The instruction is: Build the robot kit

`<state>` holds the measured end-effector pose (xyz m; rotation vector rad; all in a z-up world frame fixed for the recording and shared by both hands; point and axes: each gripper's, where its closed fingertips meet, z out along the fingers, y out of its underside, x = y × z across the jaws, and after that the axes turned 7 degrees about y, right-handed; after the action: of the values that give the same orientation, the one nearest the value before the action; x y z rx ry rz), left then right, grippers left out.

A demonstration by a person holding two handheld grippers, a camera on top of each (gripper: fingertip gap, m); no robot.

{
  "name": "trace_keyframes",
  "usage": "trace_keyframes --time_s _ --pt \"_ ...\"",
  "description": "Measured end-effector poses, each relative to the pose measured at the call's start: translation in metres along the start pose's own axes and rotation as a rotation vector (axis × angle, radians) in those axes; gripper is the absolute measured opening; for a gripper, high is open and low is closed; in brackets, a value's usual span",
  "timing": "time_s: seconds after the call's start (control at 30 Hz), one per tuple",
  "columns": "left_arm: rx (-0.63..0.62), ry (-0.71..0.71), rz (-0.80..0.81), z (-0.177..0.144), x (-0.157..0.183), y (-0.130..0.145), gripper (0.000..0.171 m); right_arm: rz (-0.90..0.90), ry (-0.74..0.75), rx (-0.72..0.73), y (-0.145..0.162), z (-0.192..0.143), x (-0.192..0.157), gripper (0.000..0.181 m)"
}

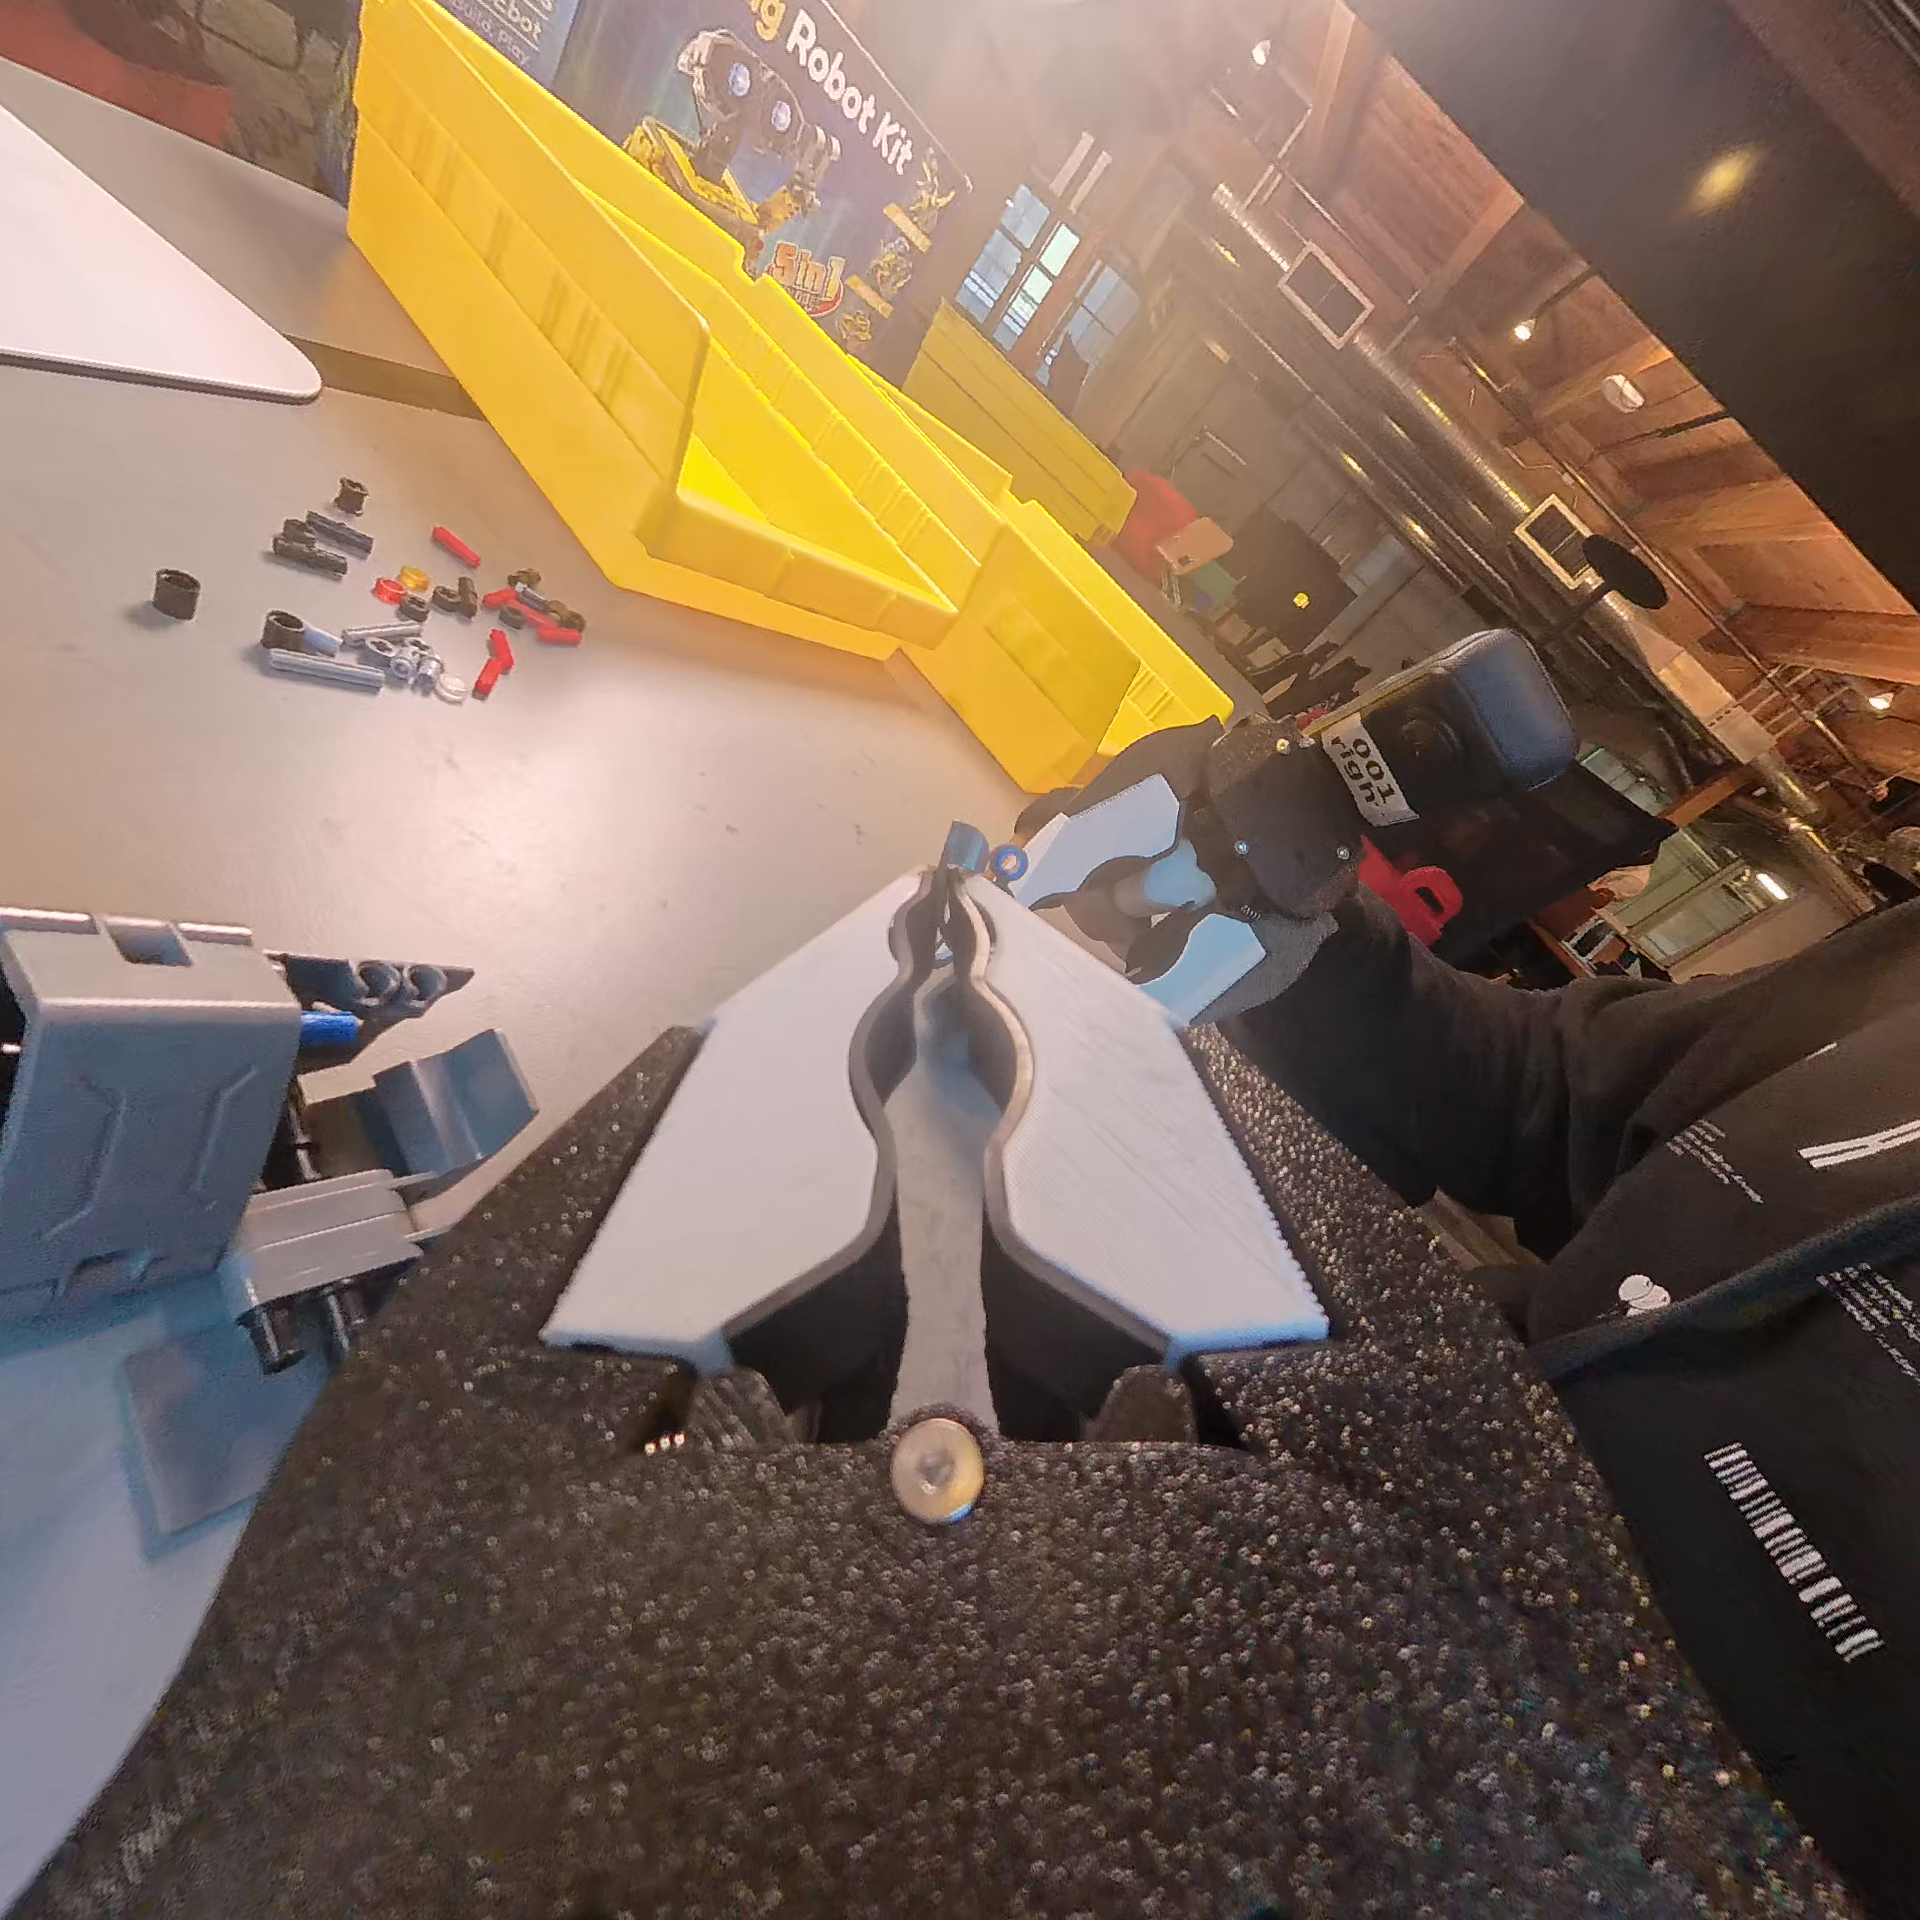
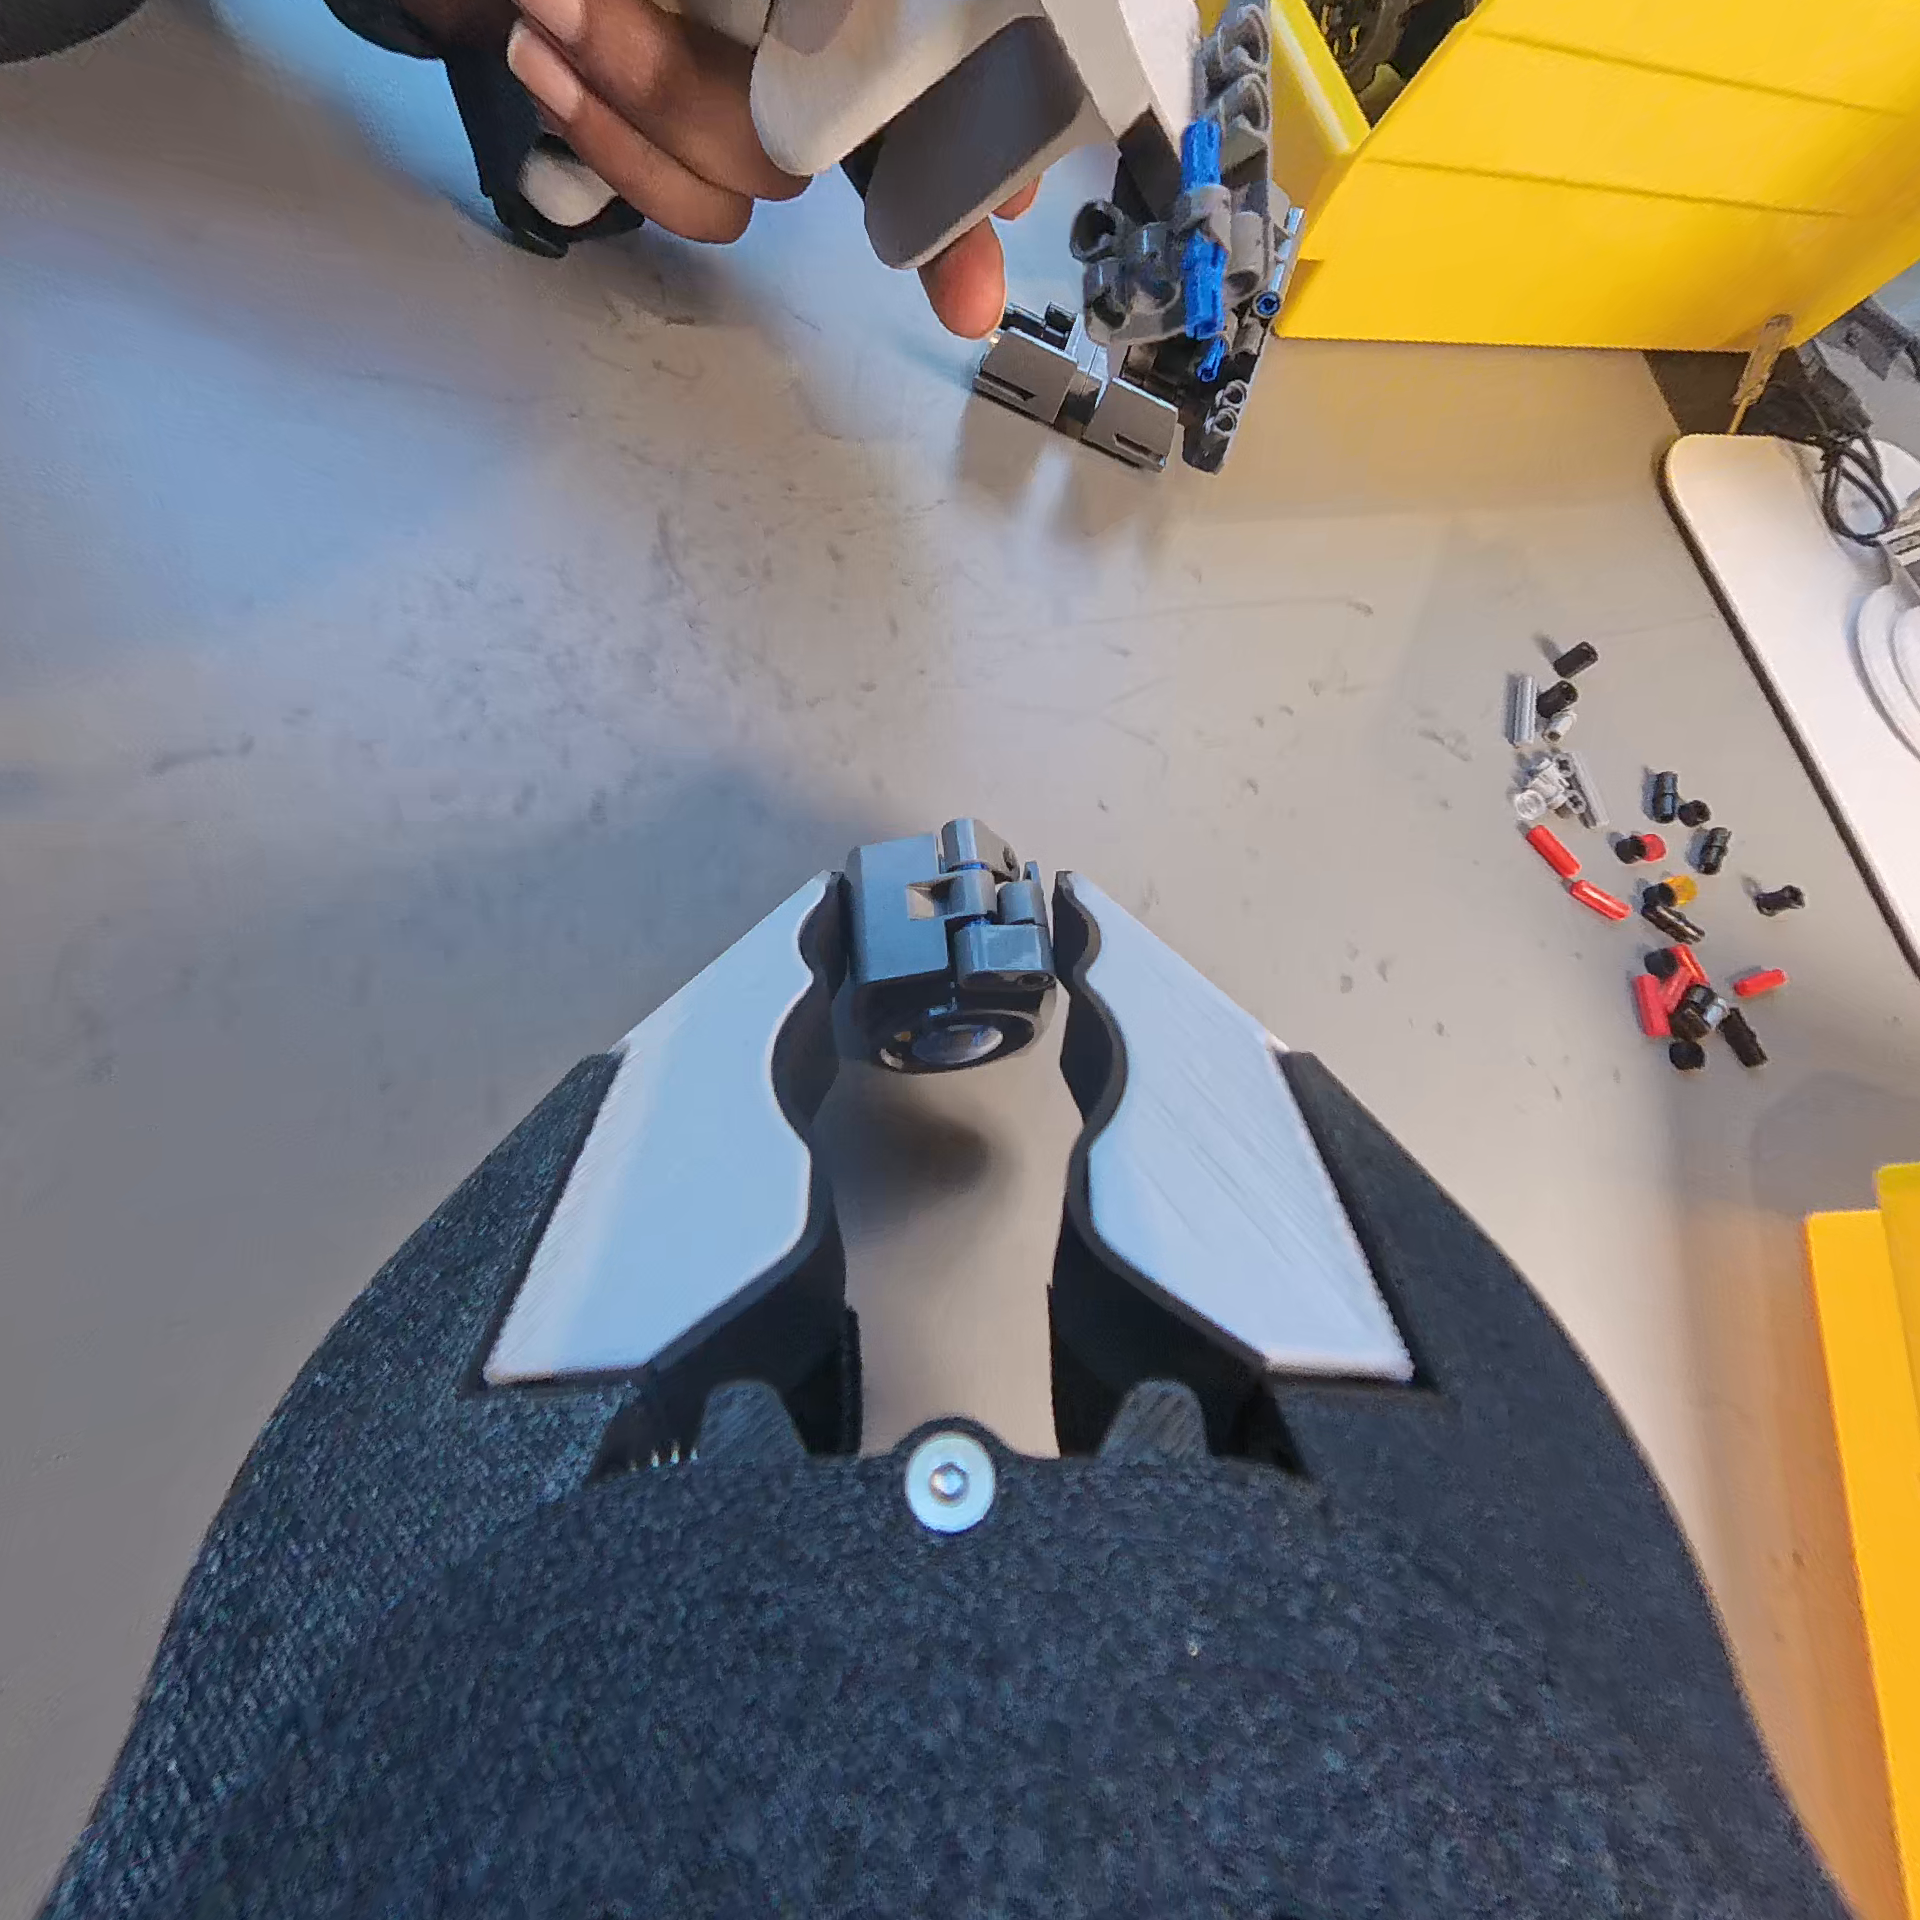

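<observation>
A: In the left wrist view, our left gripper (image 1: 961,914) has its fingers nearly closed on a small dark part (image 1: 961,847) with a blue ring, pinched right at the tips. The right gripper (image 1: 1122,883) sits just beside it, close to the tips. A grey block model (image 1: 145,1101) stands at the left on the surface (image 1: 623,810), and loose pieces (image 1: 416,603) lie near the yellow bins (image 1: 582,343).

B: We judge that pinch thin, so we keep the squeeze steady and avoid any twist.

A: In the right wrist view, our right gripper (image 2: 945,935) grips a grey hinged piece (image 2: 940,935) with a round lens-like end, its fingers closed on both sides, lifted above the surface. Ahead, a hand (image 2: 665,114) holds the other gripper near the block model (image 2: 1164,301), beside a yellow bin (image 2: 1558,208).

B: We line the two parts up squarely and bring them together slowly, we think.
</observation>
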<state>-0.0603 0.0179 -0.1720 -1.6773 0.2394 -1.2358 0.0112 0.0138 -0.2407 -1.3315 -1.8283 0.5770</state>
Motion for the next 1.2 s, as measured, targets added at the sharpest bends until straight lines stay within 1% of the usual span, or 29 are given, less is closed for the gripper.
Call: trace_keyframes --time_s 0.23,0.5,1.03,1.2 --pt "0.004 0.0 0.009 -0.001 0.001 -0.001 0.001 -0.013 -0.009 0.029 -0.006 0.004 -0.005 0.037" --pt "0.003 -0.02 0.047 -0.003 0.001 -0.003 0.001 -0.008 -0.031 0.026 -0.001 0.001 -0.006 0.038" --pt "0.02 0.001 -0.023 -0.006 -0.003 -0.003 0.001 0.012 -0.083 -0.033 0.015 0.0 -0.007 0.038" --pt "0.018 0.001 -0.035 -0.006 -0.003 -0.002 0.001 0.022 -0.089 -0.03 0.016 -0.001 -0.006 0.038"
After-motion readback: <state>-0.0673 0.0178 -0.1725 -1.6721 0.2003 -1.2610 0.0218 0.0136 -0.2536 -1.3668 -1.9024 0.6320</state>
